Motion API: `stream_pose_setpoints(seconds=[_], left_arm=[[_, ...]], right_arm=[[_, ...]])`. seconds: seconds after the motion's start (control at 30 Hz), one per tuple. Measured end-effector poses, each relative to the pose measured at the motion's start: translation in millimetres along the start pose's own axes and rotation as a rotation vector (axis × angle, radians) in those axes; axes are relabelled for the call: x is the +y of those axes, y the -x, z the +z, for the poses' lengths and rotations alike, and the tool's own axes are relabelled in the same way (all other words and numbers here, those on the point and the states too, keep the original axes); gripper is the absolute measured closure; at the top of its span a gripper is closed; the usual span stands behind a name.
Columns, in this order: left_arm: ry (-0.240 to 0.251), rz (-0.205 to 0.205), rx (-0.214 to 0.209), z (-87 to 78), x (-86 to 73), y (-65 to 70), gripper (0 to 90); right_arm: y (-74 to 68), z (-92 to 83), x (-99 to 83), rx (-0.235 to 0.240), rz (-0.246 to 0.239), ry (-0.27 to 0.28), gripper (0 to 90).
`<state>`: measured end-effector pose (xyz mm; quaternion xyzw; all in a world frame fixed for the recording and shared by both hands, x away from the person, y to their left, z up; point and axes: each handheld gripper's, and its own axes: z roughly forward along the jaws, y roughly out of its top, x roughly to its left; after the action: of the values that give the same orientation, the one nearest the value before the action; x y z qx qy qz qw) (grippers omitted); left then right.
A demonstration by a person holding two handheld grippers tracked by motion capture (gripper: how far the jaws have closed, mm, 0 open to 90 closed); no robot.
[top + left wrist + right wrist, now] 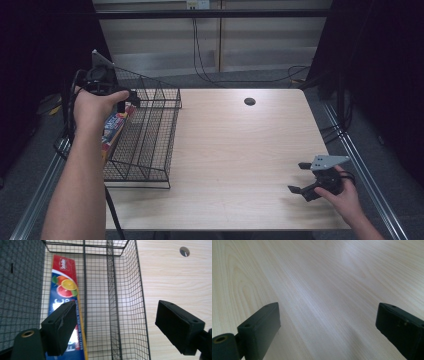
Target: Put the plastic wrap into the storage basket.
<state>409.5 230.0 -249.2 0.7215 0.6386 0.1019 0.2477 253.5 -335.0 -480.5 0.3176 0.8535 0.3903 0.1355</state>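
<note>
The table [235,145] is lit evenly from above, while its surroundings are left nearly black. A soft sheen is seen on the wood in the right gripper view. Faint shadows are cast beneath the basket [145,135]. The near jaws are rendered slightly blurred.

Lab, dark curtains [30,45], rail-framed table [240,145]
</note>
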Motion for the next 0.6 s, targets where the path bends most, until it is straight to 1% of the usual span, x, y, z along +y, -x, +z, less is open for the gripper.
stream_pose_setpoints(seconds=[0.07,0.13,0.2,0.23,0.27,0.3,0.33,0.4,0.6], left_arm=[[0.002,0.011,-0.001,1.5,0.4,4.4,17.1],[-0.003,0.020,-0.012,3.4,0.7,10.8,16.9],[-0.003,0.040,-0.014,6.2,1.0,16.6,16.8],[-0.003,0.043,-0.015,7.6,1.2,19.6,16.7],[-0.007,0.055,-0.019,9.0,1.6,23.1,16.4],[-0.007,0.056,-0.022,9.6,1.9,25.0,16.2],[-0.001,0.061,-0.023,10.4,2.4,27.2,16.1],[0.001,0.069,-0.033,11.8,3.0,32.5,16.1],[0.001,0.107,-0.058,18.3,2.8,46.6,15.2]], right_arm=[[-0.4,0.7,0.1,0.004,0.000,-0.002,5.2],[-0.8,0.9,-0.4,0.006,-0.001,-0.003,5.2],[-0.6,0.1,-0.9,0.003,-0.006,-0.004,5.2],[-0.4,-0.3,-1.1,0.006,-0.003,-0.002,5.2],[-0.1,-0.8,-1.3,0.000,0.000,-0.004,5.2],[0.4,-1.3,-1.5,-0.002,0.001,-0.003,5.2],[0.6,-1.4,-1.6,0.002,0.004,0.000,5.3],[0.8,-2.6,-1.8,-0.010,0.005,0.000,5.3],[0.8,-2.5,-1.6,-0.006,0.005,0.004,5.3]])
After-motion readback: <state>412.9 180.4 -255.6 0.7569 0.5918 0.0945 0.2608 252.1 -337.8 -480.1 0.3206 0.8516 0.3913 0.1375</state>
